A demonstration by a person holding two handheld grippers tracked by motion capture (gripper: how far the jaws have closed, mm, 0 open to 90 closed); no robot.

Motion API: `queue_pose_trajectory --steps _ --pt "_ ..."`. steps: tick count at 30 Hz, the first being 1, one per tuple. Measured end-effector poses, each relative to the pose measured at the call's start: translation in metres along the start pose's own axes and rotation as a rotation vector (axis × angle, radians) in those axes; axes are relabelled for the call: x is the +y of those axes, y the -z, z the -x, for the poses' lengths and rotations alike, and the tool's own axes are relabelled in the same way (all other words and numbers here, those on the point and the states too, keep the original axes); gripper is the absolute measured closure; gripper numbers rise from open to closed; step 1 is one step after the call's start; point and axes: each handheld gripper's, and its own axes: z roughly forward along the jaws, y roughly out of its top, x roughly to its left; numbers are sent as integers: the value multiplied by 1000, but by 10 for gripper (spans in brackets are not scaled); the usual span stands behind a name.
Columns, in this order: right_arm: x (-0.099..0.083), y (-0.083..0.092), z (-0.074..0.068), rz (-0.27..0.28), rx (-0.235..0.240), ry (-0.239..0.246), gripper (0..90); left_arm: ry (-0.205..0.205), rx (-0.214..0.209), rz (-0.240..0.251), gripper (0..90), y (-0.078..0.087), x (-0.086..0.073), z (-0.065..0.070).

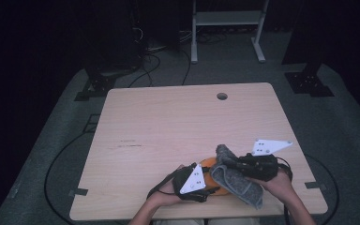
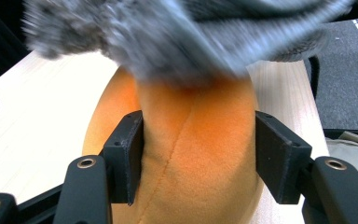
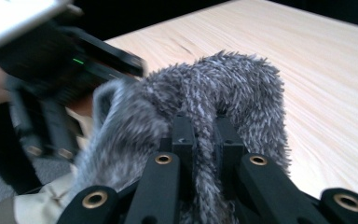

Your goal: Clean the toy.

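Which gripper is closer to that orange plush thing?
Left. The left gripper is clamped around the orange plush; the right gripper pinches the grey fuzzy cloth lying across it.

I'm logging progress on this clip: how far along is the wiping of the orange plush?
Done: both grasps. The left gripper clamps the orange plush; the right gripper pinches the grey cloth. In hand: cloth draped across the plush's top. Left: wiping the uncovered sides; how clean it is can't be told.

We see an orange plush toy, soft and seamed down its middle, resting on the tabletop near its front edge. A fuzzy grey cloth drapes over the toy's top, bunched and folded, trailing rightward.
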Motion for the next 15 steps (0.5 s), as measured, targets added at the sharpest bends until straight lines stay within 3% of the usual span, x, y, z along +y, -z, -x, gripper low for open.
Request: queue_pose_trajectory --steps 2,6,10,13,15 --pt "-7 3 9 15 -5 -44 814 11 -8 6 390 1 -1 -2" --pt "-22 9 25 4 -48 -96 814 73 -10 34 383 7 -7 -10" --pt "-27 12 30 3 -70 -119 815 135 12 41 382 12 -11 -19" --pt "-19 13 20 51 4 -110 815 156 18 39 380 11 -11 -20" --pt "-10 9 9 58 33 -53 815 165 16 33 380 12 -11 -22"
